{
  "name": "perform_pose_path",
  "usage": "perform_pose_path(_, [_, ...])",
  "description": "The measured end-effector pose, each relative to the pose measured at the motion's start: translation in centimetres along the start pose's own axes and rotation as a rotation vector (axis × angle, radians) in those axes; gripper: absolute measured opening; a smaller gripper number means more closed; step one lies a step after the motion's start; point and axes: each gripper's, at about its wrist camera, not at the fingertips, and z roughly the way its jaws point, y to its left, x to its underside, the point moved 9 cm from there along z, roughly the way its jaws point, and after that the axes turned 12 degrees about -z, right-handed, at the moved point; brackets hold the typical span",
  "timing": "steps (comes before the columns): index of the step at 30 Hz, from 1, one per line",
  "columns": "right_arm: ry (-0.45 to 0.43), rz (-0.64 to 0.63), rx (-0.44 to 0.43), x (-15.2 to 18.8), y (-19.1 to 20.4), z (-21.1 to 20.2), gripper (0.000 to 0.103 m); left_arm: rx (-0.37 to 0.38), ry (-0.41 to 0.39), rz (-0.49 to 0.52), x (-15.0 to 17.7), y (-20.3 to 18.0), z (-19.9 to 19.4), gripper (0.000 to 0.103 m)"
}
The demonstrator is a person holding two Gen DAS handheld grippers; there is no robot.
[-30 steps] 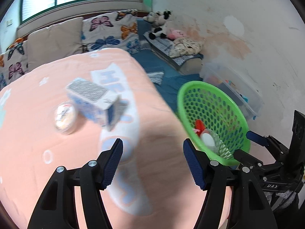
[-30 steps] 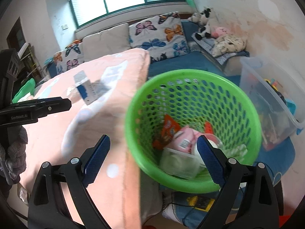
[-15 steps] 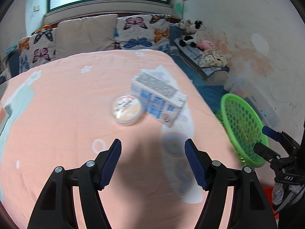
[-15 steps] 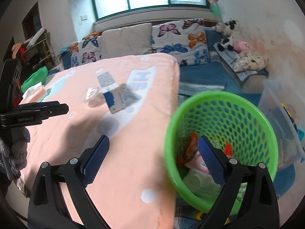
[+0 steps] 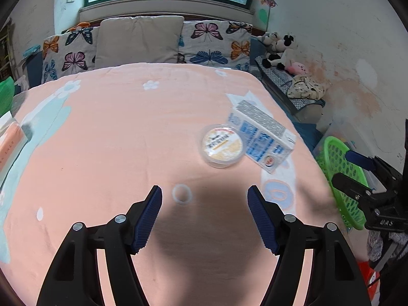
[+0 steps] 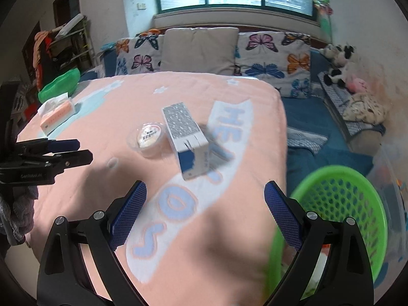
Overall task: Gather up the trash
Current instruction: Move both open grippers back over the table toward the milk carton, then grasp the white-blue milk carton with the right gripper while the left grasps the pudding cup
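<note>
A blue-and-white carton (image 5: pixel 262 137) lies on the peach bed cover (image 5: pixel 127 140), touching a round clear lidded cup (image 5: pixel 221 145) on its left. My left gripper (image 5: pixel 204 191) hovers over the cover short of both, its jaws still opening a little with nothing between them. My right gripper (image 6: pixel 205 186) is open and empty too, with the carton (image 6: pixel 186 137) and cup (image 6: pixel 149 136) ahead of it. The green mesh basket (image 6: pixel 339 204) sits off the bed's right edge, partly behind the right finger. Each gripper shows at the edge of the other's view.
A tissue pack (image 6: pixel 56 114) lies at the bed's far left. Butterfly pillows (image 5: pixel 211 43) line the back. A green bowl (image 6: pixel 61 81) stands on the left, plush toys (image 6: pixel 336 61) and a clear storage bin (image 6: pixel 392 178) on the right by the wall.
Both grippers swung left, away from the basket and over the bed. The carton and cup now lie ahead of them, and the basket has slid to the right edge.
</note>
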Motion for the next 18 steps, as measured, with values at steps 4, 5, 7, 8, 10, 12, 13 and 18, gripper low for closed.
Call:
perform_pose_path(4, [0.019, -0.011, -0.027, -1.2, 0.3, 2.2, 0.09, -0.007, -0.002, -0.006, -0.5, 0.9, 0.2, 0.067])
perform_pose_path(5, [0.025, -0.015, -0.029, -1.4, 0.4, 2.7, 0.089, -0.008, -0.001, -0.008, -0.7, 1.1, 0.3, 0.067])
perform_pose_path(7, [0.035, -0.023, -0.031, -1.9, 0.5, 3.8, 0.087, -0.008, 0.002, -0.013, -0.8, 1.5, 0.6, 0.067])
perform_pose_path(8, [0.042, -0.025, -0.033, -2.0, 0.4, 4.4, 0.086, -0.008, 0.005, -0.013, -0.9, 1.7, 0.8, 0.067])
perform_pose_path(10, [0.054, -0.026, -0.037, -2.3, 0.4, 5.5, 0.084, -0.008, 0.009, -0.012, -1.0, 2.0, 1.1, 0.067])
perform_pose_path(12, [0.062, -0.026, -0.04, -2.4, 0.4, 6.2, 0.083, -0.008, 0.015, -0.008, -1.0, 2.0, 1.5, 0.067])
perform_pose_path(13, [0.067, -0.027, -0.044, -2.4, 0.4, 6.7, 0.083, -0.009, 0.017, -0.005, -1.0, 2.1, 1.7, 0.067])
perform_pose_path(18, [0.079, -0.031, -0.051, -2.9, 0.5, 8.4, 0.083, -0.008, 0.025, 0.003, -1.3, 2.1, 2.5, 0.068])
